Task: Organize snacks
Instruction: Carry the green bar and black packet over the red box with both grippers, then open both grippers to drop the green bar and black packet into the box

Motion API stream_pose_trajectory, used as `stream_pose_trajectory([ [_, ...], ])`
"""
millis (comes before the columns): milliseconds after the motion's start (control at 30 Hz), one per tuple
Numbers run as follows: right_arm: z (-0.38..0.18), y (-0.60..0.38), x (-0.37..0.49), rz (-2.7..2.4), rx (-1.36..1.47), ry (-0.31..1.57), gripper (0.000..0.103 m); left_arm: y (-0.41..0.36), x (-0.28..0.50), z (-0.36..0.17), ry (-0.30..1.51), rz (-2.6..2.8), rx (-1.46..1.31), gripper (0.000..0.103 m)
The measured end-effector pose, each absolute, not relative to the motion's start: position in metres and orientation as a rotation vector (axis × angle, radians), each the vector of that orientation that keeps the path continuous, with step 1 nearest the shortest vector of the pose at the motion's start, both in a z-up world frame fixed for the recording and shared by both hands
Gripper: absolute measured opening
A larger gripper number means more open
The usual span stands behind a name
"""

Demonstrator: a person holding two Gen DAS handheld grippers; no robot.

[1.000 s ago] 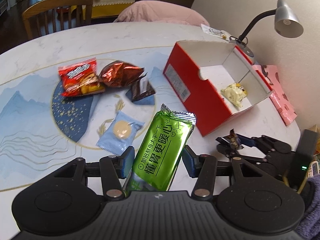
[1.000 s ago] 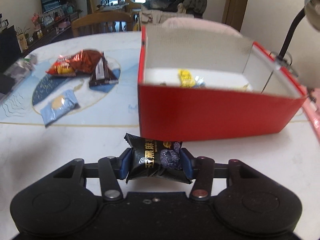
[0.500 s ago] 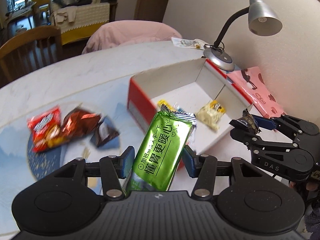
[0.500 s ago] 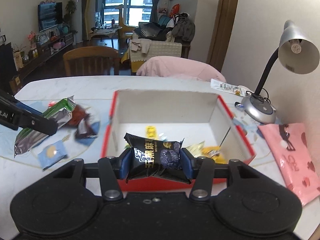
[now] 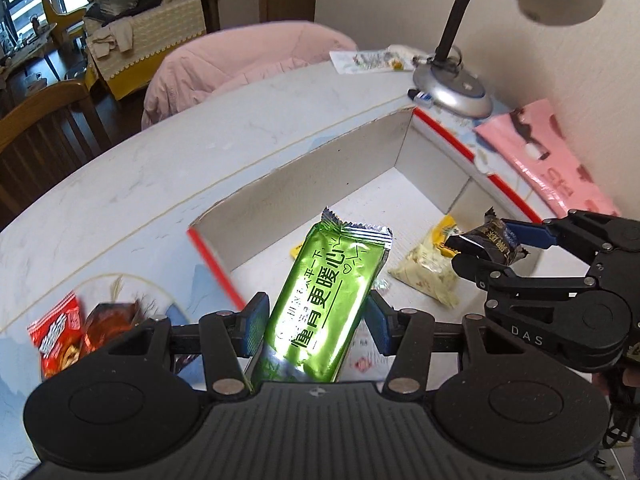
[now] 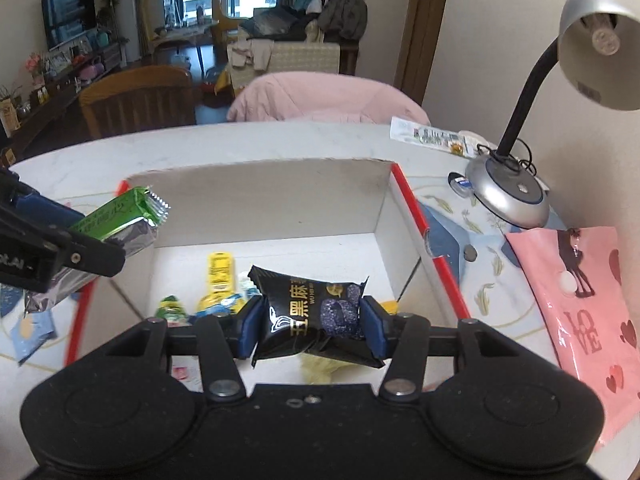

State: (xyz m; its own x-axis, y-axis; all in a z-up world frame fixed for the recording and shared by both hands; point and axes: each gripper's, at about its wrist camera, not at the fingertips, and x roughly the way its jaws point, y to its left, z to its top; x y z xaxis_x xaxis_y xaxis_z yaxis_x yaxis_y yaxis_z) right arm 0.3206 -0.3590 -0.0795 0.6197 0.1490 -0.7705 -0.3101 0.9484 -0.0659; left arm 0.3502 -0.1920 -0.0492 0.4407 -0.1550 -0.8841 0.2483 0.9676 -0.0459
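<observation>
Left wrist view: the left claw (image 5: pixel 316 320) is clenched on a green foil snack bar (image 5: pixel 326 300), blue pads pressing both long sides. The bar stands tilted over the near wall of the red cardboard box (image 5: pixel 216 268), its crimped silver end uppermost. Its wrapper carries large dark Chinese characters; the smaller line of print is too blurred to read. At right, the right claw (image 5: pixel 486 246) grasps a black snack packet (image 5: pixel 486 242) above the box interior, and its body is marked "DAS". A pale yellow packet (image 5: pixel 426 272) lies on the white box floor below it. A red packet (image 5: pixel 58 338) and a brown foil packet (image 5: pixel 106 320) lie on the counter (image 5: pixel 120 200) at left, outside the box.

Right wrist view: the black packet (image 6: pixel 316 316) shows gold Chinese characters and a purple picture. Small yellow and green packets (image 6: pixel 218 276) lie on the box floor beyond it. The left claw (image 6: pixel 96 236) enters from the left edge with the green bar (image 6: pixel 120 216) over the box's left wall. A pink pouch (image 6: pixel 588 308) printed "LOVE" lies on the counter at right, near a silver desk lamp (image 6: pixel 508 196).
</observation>
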Motion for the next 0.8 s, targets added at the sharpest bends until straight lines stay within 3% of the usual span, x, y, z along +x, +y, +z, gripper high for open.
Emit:
stream_pose_trajectory([
  [600,-0.126,-0.360,0.355,0.303,-0.317,0.998,0.052,-0.245,0.400,-0.120,1.249,-0.224,0.261,0.050],
  [700,-0.128,-0.362,0.355,0.305,-0.312,1.002,0.054,-0.242,0.401,-0.121,1.255,-0.218,0.239,0.050],
  [800,-0.126,-0.364,0.355,0.314,-0.303,0.989,0.066,-0.238,0.398,-0.119,1.249,-0.211,0.223,0.050],
])
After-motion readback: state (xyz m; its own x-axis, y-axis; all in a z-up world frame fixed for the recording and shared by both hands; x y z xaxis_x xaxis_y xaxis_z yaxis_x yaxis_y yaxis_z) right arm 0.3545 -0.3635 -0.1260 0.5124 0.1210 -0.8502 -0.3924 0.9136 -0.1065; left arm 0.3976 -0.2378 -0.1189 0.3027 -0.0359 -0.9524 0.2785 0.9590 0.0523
